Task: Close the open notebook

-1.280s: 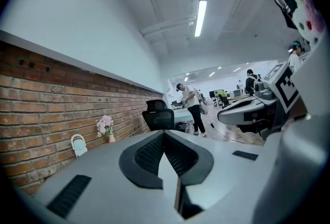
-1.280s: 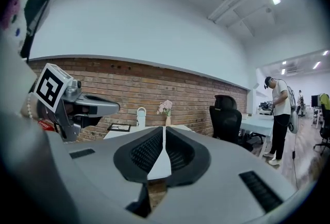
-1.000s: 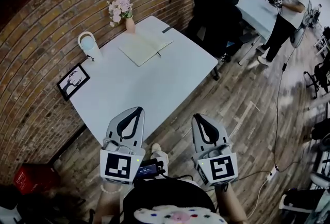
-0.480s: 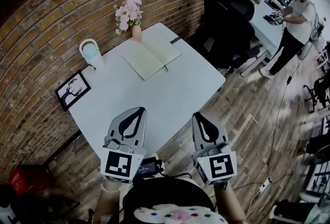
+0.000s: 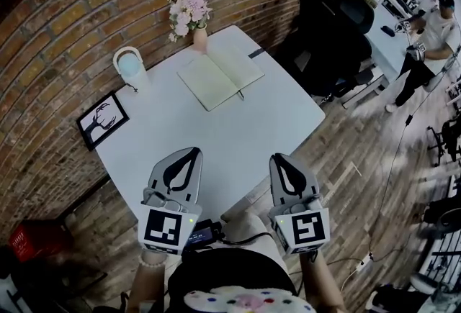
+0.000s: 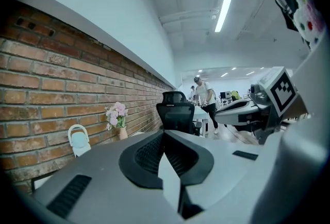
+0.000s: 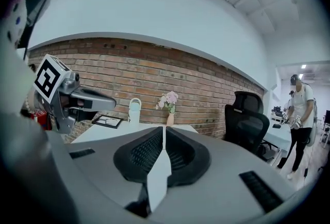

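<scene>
Table (image 5: pixel 216 139) with open notebook (image 5: pixel 220 78), flower vase (image 5: pixel 199 39), white container (image 5: pixel 130 65), framed picture (image 5: pixel 102 120)

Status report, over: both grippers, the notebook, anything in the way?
Left gripper and right gripper shut, empty, at near edge of table. Notebook open, flat, far side. Nothing between; pen at its edge, flower vase just behind.

This is an open-plan office. A white table (image 5: pixel 216 139) stands against a bare brick wall (image 5: pixel 86 9), with a black swivel chair (image 5: pixel 338 24) beside it. Past the chair is a second table (image 5: pixel 385 45), and a person (image 5: pixel 432 38) stands at it. More black chairs (image 5: pixel 446 139) line the right edge. A cable (image 5: pixel 389 182) trails over the wooden floor (image 5: pixel 353 160). Strip lights (image 6: pixel 223 5) run along the white ceiling (image 6: pixel 258 27).
</scene>
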`<state>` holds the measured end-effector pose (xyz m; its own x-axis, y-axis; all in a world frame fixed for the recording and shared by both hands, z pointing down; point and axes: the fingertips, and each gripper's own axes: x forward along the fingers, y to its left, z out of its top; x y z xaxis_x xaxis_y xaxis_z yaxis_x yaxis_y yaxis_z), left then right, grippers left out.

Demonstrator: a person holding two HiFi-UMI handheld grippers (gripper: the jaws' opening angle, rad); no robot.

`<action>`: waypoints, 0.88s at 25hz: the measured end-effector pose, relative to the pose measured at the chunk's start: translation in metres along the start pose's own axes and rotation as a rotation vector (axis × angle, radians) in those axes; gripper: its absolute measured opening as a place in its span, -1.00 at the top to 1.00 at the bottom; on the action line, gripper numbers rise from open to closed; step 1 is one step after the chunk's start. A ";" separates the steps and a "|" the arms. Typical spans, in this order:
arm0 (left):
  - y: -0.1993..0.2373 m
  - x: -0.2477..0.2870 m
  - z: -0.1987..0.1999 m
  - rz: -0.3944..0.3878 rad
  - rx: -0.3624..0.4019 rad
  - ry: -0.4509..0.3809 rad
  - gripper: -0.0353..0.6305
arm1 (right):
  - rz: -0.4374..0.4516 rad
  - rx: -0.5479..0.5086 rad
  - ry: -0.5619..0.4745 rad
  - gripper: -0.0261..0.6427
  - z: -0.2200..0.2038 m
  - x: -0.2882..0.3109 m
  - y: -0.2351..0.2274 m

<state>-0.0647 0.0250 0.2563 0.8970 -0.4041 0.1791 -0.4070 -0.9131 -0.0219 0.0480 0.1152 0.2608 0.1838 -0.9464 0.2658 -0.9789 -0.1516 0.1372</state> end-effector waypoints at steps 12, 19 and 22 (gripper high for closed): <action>0.025 0.017 -0.018 0.111 -0.028 0.057 0.84 | 0.084 -0.134 0.093 0.79 -0.031 0.049 -0.018; 0.031 0.042 -0.033 0.161 -0.069 0.101 0.84 | 0.132 -0.257 0.161 0.78 -0.058 0.091 -0.041; 0.032 0.053 -0.040 0.182 -0.081 0.121 0.84 | 0.167 -0.288 0.195 0.57 -0.071 0.109 -0.053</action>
<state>-0.0370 -0.0240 0.3049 0.7825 -0.5480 0.2957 -0.5770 -0.8167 0.0134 0.1263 0.0407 0.3507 0.0651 -0.8749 0.4800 -0.9367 0.1123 0.3315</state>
